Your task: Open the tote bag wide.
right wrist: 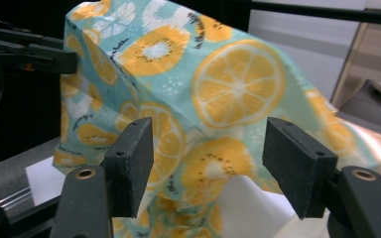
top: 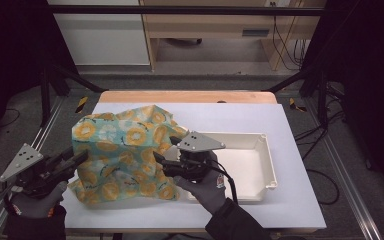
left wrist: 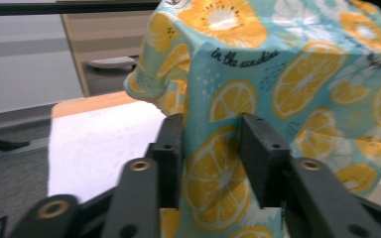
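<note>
Overhead, cloth [top: 122,152] lies bunched on white table [top: 290,200], left of tray [top: 270,162], between both grippers. Left gripper [left wrist: 212,163]: jaws part-open with fold between, probably not yet pinched. Right gripper [right wrist: 208,168]: jaws wide apart, cloth ahead, ready for grab.

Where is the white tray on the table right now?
In the high view, the white tray sits on the table's right half, just right of the lemon-print cloth, with the right tool reaching over its left end.
</note>
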